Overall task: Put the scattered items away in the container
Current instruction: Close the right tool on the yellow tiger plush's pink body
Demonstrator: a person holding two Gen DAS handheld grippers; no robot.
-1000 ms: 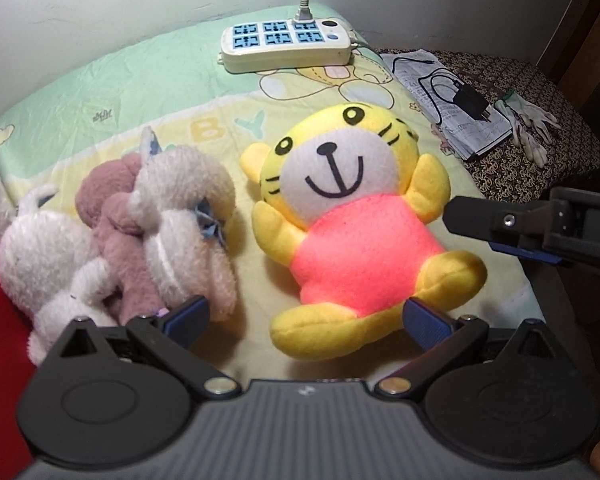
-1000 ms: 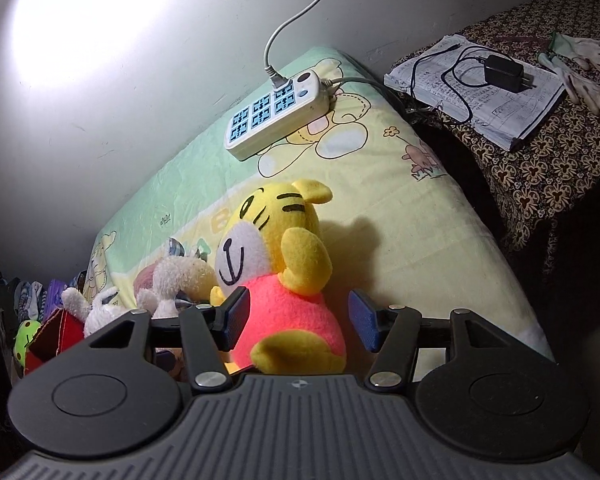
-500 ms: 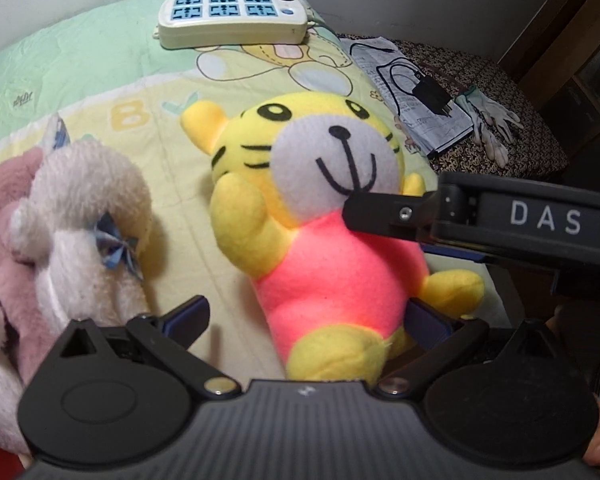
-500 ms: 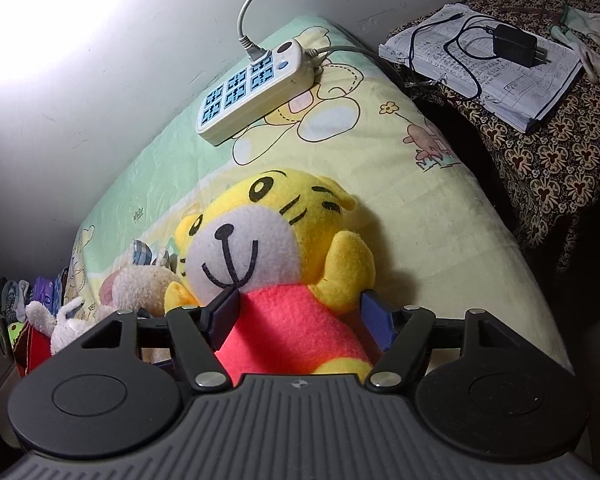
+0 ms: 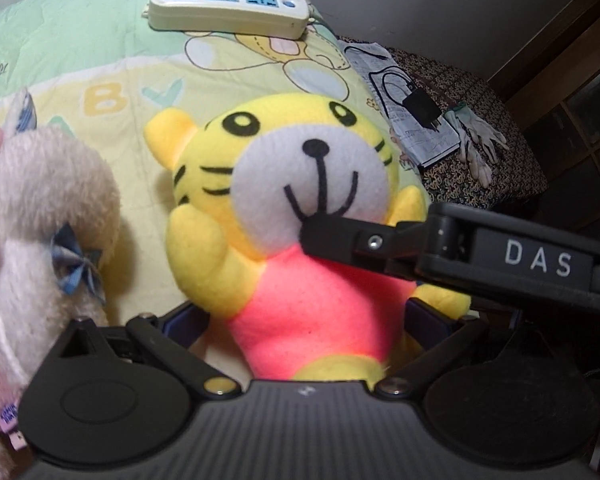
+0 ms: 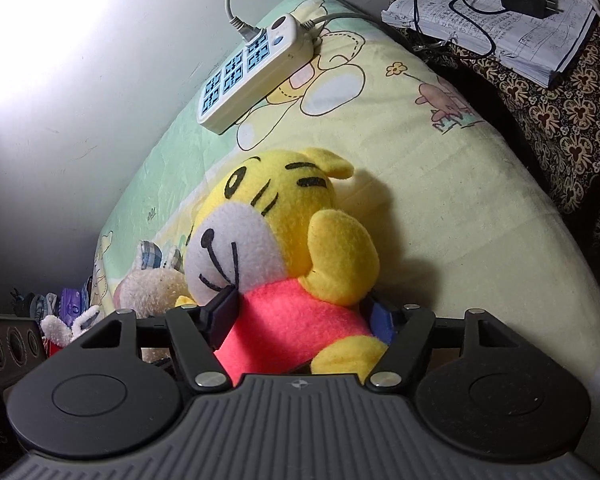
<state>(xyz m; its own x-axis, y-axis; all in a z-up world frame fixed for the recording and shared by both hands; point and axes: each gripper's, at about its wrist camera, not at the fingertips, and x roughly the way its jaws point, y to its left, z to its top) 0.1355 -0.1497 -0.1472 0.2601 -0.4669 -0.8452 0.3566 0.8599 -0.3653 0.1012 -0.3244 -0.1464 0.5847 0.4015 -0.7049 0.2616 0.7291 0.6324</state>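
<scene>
Both tools, left (image 5: 300,322) and right (image 6: 302,312), straddle tiger plush (image 5: 300,216) ungripped, right closing; next: clamp, lift.

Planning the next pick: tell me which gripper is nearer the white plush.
Left gripper: white plush right beside it. Right gripper, jaws closing around the tiger plush, sits beyond it.

A yellow tiger plush (image 5: 300,216) in pink lies on the bed (image 5: 80,64) between the left tongs (image 5: 304,316), while the right tongs' finger (image 5: 340,236) crosses its chin.
</scene>
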